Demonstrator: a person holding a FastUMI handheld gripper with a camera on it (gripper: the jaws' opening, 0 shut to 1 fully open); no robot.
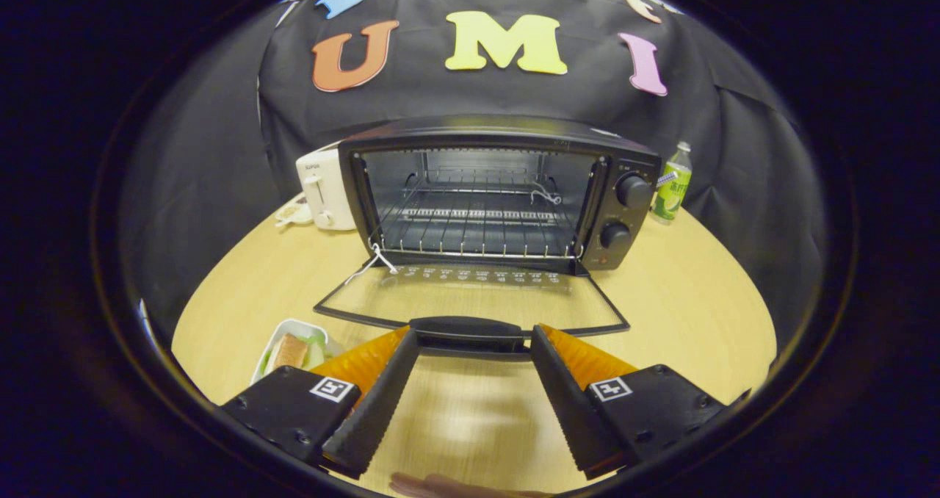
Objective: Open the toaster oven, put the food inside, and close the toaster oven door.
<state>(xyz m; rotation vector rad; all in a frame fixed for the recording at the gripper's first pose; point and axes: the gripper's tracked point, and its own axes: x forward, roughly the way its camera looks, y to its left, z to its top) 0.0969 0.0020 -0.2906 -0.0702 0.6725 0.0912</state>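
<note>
Glass door (470, 300) is seen dropped flat before the oven (499, 189), its handle (470, 330) just ahead of the claw (474, 344), which is spread wide and empty. Food (291, 351) is left beside the left finger; it should be gripped gently, kept level.

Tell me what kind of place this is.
Probably a staged kitchen tabletop in a recording booth: a toaster oven with its door folded down sits on a round wooden table, a white toaster beside it. The gripper fingers are open at the door handle.
</note>
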